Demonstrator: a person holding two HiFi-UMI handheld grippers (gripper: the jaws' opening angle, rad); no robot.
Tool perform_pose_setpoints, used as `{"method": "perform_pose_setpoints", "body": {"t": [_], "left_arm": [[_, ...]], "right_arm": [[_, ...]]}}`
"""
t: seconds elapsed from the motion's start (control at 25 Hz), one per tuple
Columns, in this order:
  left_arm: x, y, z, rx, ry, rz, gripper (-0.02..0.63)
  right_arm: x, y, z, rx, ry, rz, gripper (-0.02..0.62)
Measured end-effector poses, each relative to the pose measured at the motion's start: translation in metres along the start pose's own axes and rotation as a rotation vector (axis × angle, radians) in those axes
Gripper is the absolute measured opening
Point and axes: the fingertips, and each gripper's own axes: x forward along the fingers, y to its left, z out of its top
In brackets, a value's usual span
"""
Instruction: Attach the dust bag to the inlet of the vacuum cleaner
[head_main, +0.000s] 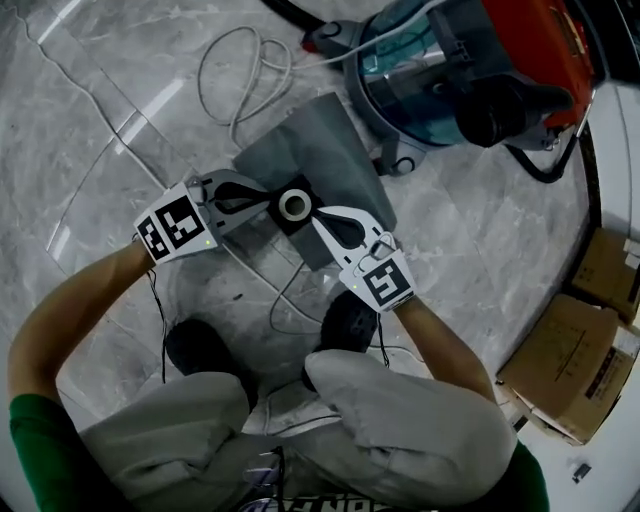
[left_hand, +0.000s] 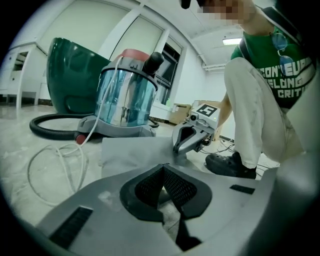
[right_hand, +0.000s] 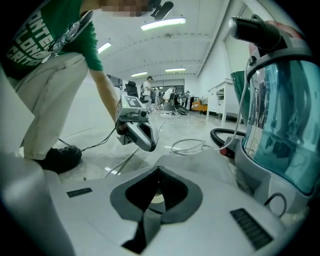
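1. Dust bag (head_main: 325, 150) lies flat on the floor. Its collar ring (head_main: 293, 205) sits at the 7 o'clock end, and the long axis runs to 1 o'clock, toward the vacuum cleaner (head_main: 440, 70).
2. Left tool (head_main: 268, 200): jaws closed, tip at the ring's 9 o'clock. Right tool (head_main: 318, 218): jaws closed, tip at 4 o'clock. Can't tell if either pinches the collar.
3. Judgement: the collar must travel toward 1 o'clock. The right tool is nearer; the inlet isn't made out.
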Motion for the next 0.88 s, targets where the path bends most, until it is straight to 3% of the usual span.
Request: {"method": "perform_pose_setpoints", "body": {"t": [0.36,0.44,0.68,0.88], "left_arm": [[0.01,-0.01,-0.015,0.017,0.039,-0.04,0.003],[0.011,-0.01,-0.017,0.016,0.041,-0.043,0.003],[0.013,-0.008,-0.025,0.011,0.052,-0.046,0.003],[0.013,-0.007,-0.027,0.003,0.055,-0.041,0.003]], "right_arm": [[0.023,0.046,-0.035,-0.155,0.134,0.066,0.015],[0.028,0.052,-0.041,-0.179,0.172,0.07,0.102],[0.039,0.062,-0.059,-0.35,0.276,0.034,0.126],[0.044,0.063,-0.07,-0.427,0.33,0.017,0.126]]}}
